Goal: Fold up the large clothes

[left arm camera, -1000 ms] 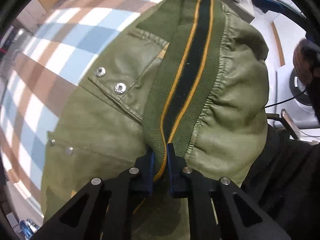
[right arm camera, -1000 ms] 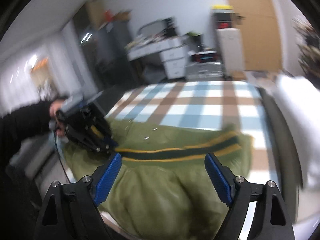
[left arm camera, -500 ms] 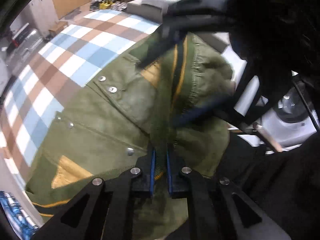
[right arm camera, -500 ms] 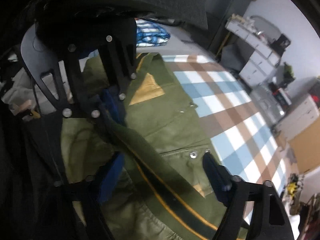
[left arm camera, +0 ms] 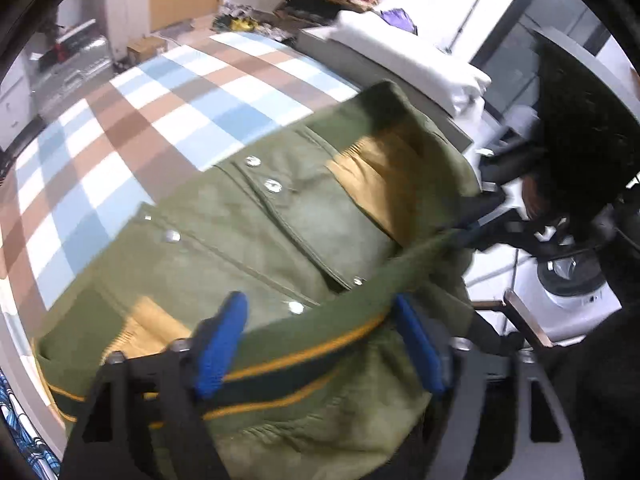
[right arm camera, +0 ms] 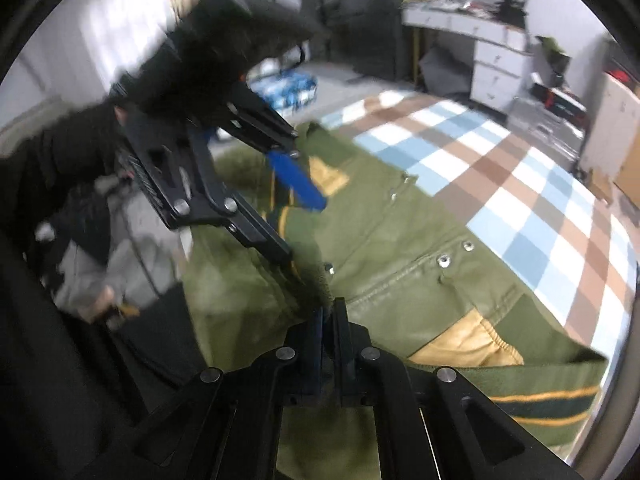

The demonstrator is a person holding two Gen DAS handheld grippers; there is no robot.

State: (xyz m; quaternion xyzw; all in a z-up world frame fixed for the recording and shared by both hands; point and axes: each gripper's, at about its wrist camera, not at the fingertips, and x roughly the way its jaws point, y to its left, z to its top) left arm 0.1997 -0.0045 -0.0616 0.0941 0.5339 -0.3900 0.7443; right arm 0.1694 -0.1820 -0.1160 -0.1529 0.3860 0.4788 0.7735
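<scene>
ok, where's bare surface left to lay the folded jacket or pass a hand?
Free: the checked cover past the green jacket, out to its far edge. Crowded: the near edge, where the jacket bunches, the right gripper is shut on its striped hem and the left gripper stands open.

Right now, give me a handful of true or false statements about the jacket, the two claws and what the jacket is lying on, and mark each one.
1. The right claw is shut on the green jacket. True.
2. The left claw is clamped tight on the striped hem band. False: its jaws have just been opening and stand apart, with the band running loose between them.
3. The jacket lies on a plain white sheet. False: it lies on a checked cover in blue, brown and white.
4. Metal snaps show along the jacket's front. True.
5. The jacket's lining is mustard yellow. True.
</scene>
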